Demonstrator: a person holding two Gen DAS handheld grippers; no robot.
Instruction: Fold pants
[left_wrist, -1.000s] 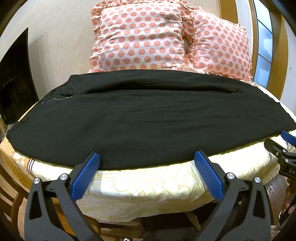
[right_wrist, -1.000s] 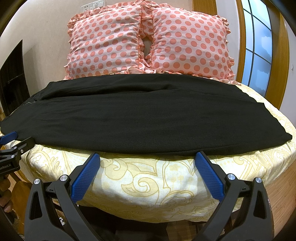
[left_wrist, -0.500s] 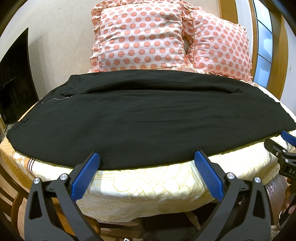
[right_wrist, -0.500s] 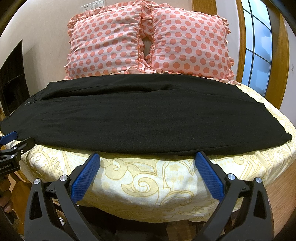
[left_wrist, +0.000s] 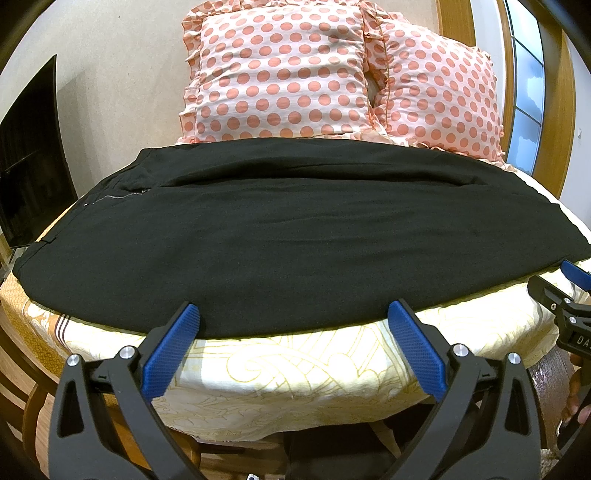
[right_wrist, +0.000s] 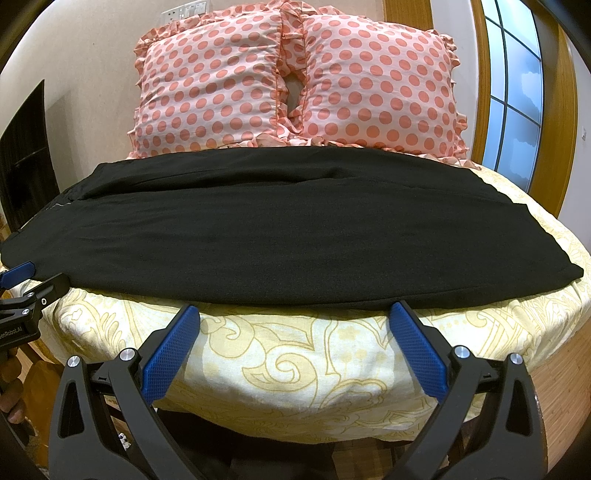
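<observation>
Beige wall at the back, and against it two pink polka-dot pillows, one to the left and one to the right, standing side by side at the head of the bed, whose sheet is cream with a yellow swirl pattern. One pair of black pants lies flat across that bed, stretched from the left edge to the right edge, its far side just in front of the pillows and its near side along the bed's front edge. On the left end a small zipper shows, so the waist is at the bed's left edge. Two grippers in play: the left gripper hangs at the front edge with its blue pads spread wide, gripping nothing, tips just at the pants' hem line. Right gripper, same story, jaws parted and empty, tips just short of the fabric. A window with a wooden frame sits off to the right, one dark screen off to the left.
</observation>
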